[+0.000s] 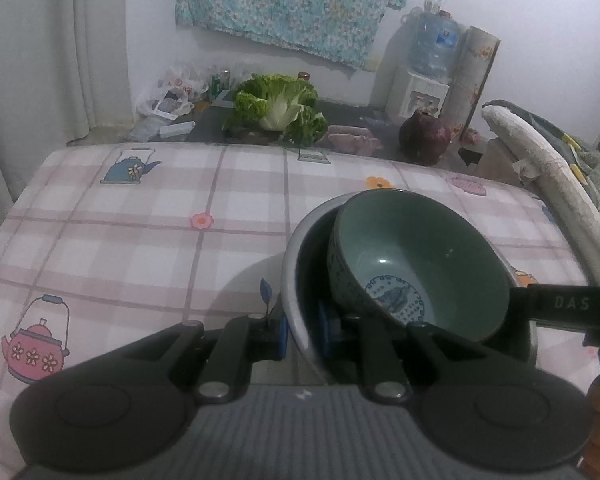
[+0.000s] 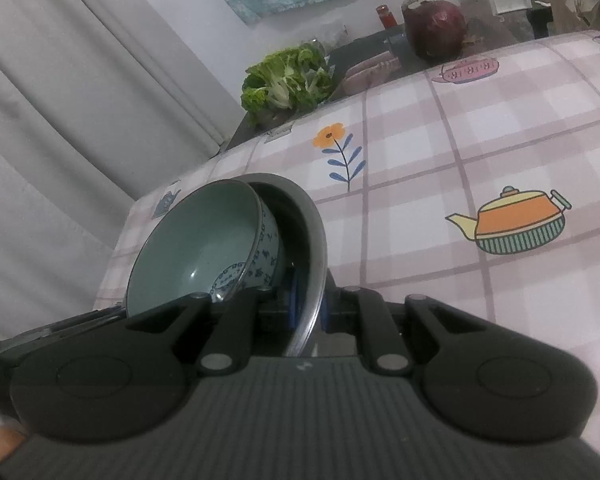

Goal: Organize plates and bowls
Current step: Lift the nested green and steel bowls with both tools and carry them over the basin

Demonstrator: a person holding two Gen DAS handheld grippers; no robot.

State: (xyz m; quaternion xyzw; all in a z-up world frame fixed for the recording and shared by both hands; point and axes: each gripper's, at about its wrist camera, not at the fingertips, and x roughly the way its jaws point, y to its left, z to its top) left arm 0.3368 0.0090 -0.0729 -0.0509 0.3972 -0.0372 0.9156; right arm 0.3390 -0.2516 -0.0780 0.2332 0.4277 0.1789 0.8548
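Left wrist view: my left claw (image 1: 303, 330) is clamped on the rim of the grey plate (image 1: 296, 248), the green bowl (image 1: 416, 264) nested tilted inside it above the checked table (image 1: 140, 220). Right wrist view: my right claw (image 2: 309, 308) pinches the same plate's (image 2: 312, 216) opposite rim, bowl (image 2: 196, 240) leaning within. Stacking looks done; setting the pair down seemingly remains

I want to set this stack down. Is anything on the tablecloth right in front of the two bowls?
Nothing visible: the tablecloth ahead of the grey bowl and green bowl is bare. The cabbage lies beyond its far edge.
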